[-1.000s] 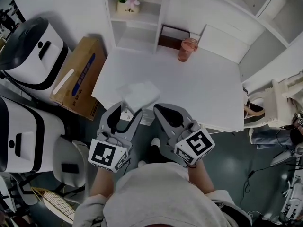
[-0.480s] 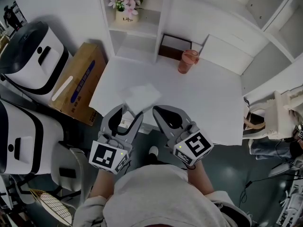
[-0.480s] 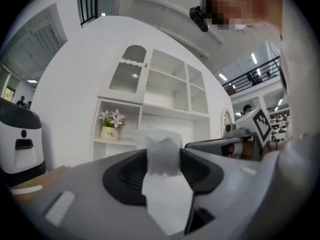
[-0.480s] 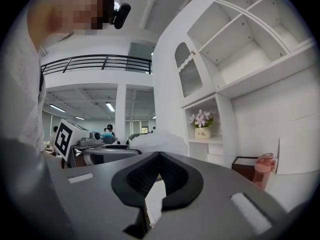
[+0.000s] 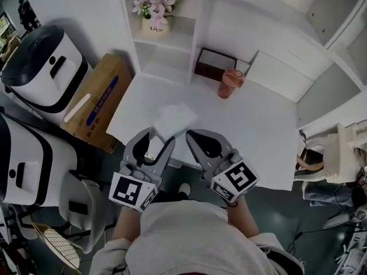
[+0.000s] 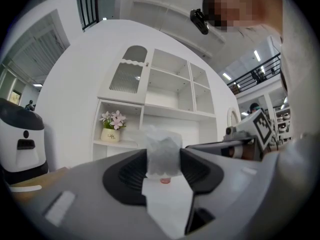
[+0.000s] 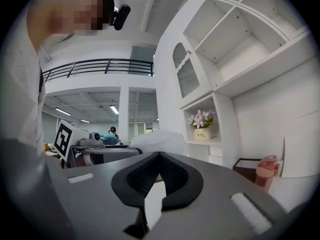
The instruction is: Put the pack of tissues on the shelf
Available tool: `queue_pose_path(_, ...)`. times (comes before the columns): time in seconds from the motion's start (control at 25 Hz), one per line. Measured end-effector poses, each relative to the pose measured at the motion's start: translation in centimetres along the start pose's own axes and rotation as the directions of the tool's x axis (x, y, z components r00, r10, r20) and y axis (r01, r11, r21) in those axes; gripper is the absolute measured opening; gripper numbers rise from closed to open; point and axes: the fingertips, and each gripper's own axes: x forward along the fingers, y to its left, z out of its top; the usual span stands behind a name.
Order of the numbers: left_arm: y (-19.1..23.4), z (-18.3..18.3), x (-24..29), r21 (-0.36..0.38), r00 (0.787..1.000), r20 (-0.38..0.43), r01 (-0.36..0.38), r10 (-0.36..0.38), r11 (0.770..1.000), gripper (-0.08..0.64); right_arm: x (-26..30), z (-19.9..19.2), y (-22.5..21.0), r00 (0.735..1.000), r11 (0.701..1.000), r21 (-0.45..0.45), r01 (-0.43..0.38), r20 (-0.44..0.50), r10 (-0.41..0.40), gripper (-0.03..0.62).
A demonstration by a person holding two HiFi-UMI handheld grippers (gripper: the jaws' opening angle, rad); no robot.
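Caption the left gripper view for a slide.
Left gripper clamps the pack of tissues, facing the white shelf with a flower pot.

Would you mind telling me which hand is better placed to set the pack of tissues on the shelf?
Left. The left tongs grip the pack of tissues, facing the shelf; the right tongs are shut and empty.

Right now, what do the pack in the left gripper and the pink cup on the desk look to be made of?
Pack of tissues: thin, soft plastic wrap, cloudy white. It puckers and crinkles where the left gripper pinches it.
Cup: probably hard plastic, translucent pinkish-orange with a matching lid. Tinted glass can't be ruled out from this view.
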Motion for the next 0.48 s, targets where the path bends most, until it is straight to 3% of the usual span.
queue_pose_path(0.48, 1.2, -0.4, 1.2, -0.024, 1.0, -0.012, -0.009, 0.009, 1.0, 0.198, 0.7, -0.5, -1.5, 1.0, 1.0, 0.025, 0.014, 0.002, -0.014, 0.002)
